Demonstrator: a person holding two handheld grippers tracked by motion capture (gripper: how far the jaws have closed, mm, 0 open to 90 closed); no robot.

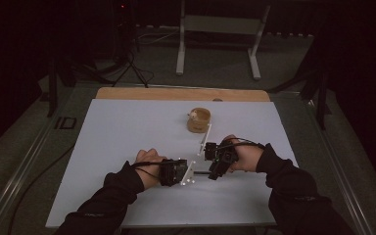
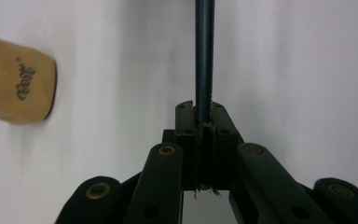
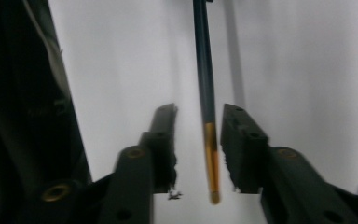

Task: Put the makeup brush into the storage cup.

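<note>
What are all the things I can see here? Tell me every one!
Stick: one, dark with an orange-gold end, clamped in the left claw, its gold end between the right claw's open jaws.
Cup: one, tan with something small inside, on the far middle of the board.
Board: one, white, covering the table.
Table edge: one wooden strip, behind the board.
Metal frame: one, pale grey, on the floor beyond.
Left claw: one, black, shut on the stick.
Right claw: one, black, open.
Sleeves: two, black, bottom.

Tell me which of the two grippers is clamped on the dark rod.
The left gripper: its jaws are shut on the rod. The right gripper stands open around the rod's gold end.
</note>
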